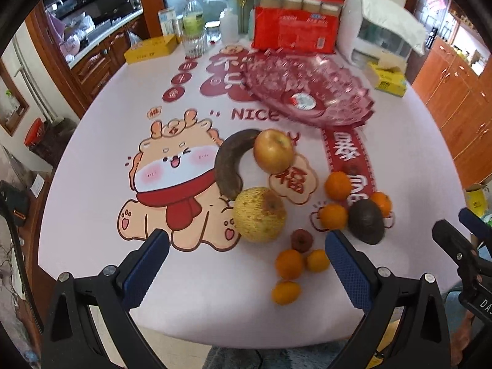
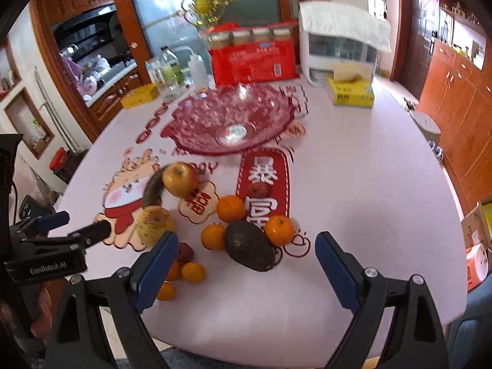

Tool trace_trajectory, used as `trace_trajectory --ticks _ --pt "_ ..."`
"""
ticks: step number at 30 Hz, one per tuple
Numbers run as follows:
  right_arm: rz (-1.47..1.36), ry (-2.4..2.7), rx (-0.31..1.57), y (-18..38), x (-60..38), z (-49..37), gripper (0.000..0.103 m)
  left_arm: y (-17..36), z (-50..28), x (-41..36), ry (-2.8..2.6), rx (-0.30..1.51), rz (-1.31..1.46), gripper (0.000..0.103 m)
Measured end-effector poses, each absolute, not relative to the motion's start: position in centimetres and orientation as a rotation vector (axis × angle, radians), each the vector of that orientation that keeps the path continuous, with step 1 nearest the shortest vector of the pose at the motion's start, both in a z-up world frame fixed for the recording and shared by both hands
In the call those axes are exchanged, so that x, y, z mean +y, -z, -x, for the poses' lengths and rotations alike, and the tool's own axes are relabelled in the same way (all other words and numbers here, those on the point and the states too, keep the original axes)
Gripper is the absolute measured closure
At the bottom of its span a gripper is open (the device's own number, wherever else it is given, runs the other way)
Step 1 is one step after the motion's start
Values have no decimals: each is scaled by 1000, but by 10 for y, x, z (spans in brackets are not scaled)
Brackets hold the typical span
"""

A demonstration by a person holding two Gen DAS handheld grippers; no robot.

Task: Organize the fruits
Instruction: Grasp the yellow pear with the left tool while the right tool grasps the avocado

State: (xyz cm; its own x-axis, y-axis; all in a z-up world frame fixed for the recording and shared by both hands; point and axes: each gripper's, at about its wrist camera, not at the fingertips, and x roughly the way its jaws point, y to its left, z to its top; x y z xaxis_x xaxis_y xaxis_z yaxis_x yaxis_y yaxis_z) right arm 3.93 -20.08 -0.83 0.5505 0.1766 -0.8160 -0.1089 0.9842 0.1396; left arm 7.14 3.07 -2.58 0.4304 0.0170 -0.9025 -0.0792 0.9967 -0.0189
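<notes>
Fruit lies loose on the white printed tablecloth [image 1: 92, 160]: a red-yellow apple [image 1: 273, 151] [image 2: 180, 179], a blackened banana [image 1: 229, 163], a yellow pear-like fruit [image 1: 259, 214] [image 2: 154, 222], a dark avocado [image 1: 366, 221] [image 2: 249, 246], several small oranges [image 1: 337, 185] [image 2: 230, 208] and a small red fruit [image 1: 302, 240]. An empty pink glass bowl [image 1: 307, 89] [image 2: 230, 117] stands behind them. My left gripper [image 1: 246, 246] is open above the near fruits. My right gripper [image 2: 246, 252] is open just before the avocado.
At the table's back stand a red package with jars [image 1: 295, 30], a white appliance [image 1: 381, 30], water bottles [image 1: 193, 27], a yellow box [image 1: 150, 49] and a tissue box [image 2: 350, 92]. Wooden cabinets [image 2: 455, 117] line the right wall.
</notes>
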Motion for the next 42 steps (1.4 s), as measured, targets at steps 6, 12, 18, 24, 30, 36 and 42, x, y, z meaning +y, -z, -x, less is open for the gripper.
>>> trace_trajectory --ticks 6,12,18,24,30,36,42 --pt "-108 -143 1066 42 -202 -55 13 58 -89 48 -71 1192 84 2" --pt "-117 -117 1117 63 -199 -63 16 87 -98 60 -83 1257 85 2" --pt "-145 -108 1163 80 -201 -69 20 107 -105 62 -67 1312 99 2" --pt "-145 -108 1194 92 -203 -76 26 120 -112 60 -36 1345 123 2" --pt "-147 -131 1224 105 -201 -82 30 131 -118 65 -14 1370 202 2" --pt "-107 -188 1210 107 -191 -87 30 138 -124 63 42 1373 255 6" --pt "15 -226 1202 114 -173 -92 30 142 -133 51 98 1382 268 15"
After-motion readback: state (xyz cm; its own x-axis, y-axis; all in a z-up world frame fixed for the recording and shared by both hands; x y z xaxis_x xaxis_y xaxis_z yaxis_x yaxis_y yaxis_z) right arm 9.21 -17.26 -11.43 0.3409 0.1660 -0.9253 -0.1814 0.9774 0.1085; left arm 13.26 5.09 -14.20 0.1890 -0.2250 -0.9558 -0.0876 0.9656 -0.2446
